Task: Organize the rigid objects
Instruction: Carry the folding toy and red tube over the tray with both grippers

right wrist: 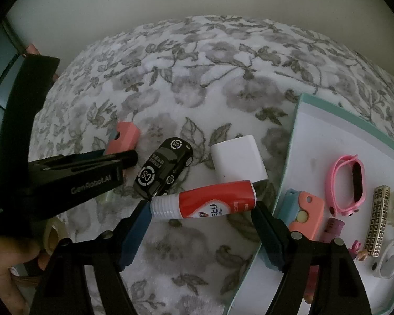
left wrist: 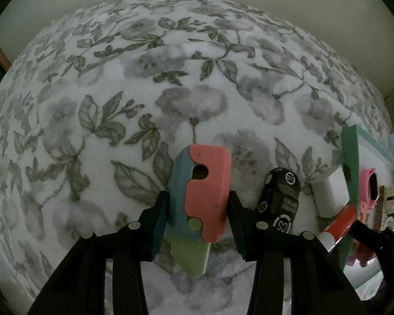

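My left gripper is shut on a pink, blue and green puzzle-shaped block above the floral cloth; the block also shows in the right wrist view. My right gripper is shut on a red and white glue tube, held across the fingers just left of the tray's edge. A black toy car and a white box lie on the cloth between the grippers. The car and box also show in the left wrist view.
A white tray with a teal rim lies at right, holding a pink and blue block, a pink wristband, a patterned metal bar, a white ring and small items. A tape roll lies at lower left.
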The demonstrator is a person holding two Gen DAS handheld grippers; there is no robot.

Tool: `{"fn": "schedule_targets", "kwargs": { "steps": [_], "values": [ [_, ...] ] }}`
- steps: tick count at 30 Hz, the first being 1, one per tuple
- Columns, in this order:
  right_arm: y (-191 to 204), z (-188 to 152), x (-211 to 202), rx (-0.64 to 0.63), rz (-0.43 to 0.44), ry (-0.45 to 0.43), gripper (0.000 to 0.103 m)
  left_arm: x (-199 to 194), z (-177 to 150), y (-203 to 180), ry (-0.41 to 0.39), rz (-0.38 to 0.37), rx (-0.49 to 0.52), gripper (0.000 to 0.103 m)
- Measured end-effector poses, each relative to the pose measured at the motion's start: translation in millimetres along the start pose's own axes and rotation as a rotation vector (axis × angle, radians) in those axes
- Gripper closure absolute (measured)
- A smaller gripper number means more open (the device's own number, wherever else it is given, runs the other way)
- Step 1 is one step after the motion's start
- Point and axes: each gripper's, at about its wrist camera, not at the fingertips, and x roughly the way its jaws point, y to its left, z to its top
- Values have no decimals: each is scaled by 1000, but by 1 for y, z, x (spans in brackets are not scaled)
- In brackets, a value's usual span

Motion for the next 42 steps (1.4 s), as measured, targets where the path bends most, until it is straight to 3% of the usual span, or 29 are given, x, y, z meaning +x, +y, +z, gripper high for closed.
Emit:
{"fn": "schedule_targets", "kwargs": {
  "steps": [4,19,33,42],
  "values": [
    [-2,0,-3,6,4,-10,22,-5,-3,10,-2,-73,-66,57],
    [-22,-4,-39,73,24,-75,23,-66,0,14,-155,-84,-76,57],
    [-112,-27,-77,322,-155,-65,23,-113,-23,-72,-211,-185,99,57],
    [-168,-52,-93,497,-156,-52,22,-108,-45,-149,-164,-231,267,57]
  ]
}}
